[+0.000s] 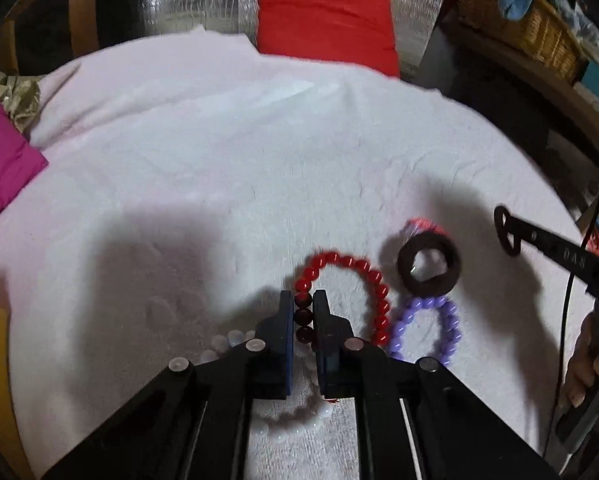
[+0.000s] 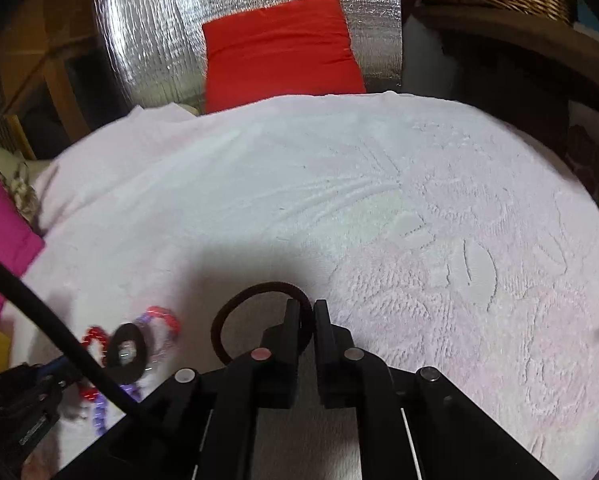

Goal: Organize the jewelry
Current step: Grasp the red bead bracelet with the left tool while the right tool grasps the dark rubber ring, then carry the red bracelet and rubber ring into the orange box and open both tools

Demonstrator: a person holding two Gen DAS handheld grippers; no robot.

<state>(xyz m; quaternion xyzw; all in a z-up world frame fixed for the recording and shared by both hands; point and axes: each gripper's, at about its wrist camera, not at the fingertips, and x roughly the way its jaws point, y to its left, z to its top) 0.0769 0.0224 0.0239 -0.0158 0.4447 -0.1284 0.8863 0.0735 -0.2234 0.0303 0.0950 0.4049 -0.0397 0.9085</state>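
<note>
Only leftward, left claw clenched on red bracelet; rightward, right claw gripping brown hair tie.

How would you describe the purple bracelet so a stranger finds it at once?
Start from the white towel, near the left hand-held gripper. Right of the red bracelet it pinches lies the purple bracelet, just below a dark ring. It is the only lilac bead loop.

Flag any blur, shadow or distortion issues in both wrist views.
Left wrist: heavy barrel distortion, soft overall, dark shadow across the towel near the red bracelet. Right wrist: bracelet pile at lower left smeared by blur, towel weave on the right sharp, shadow under the hair tie.
</note>
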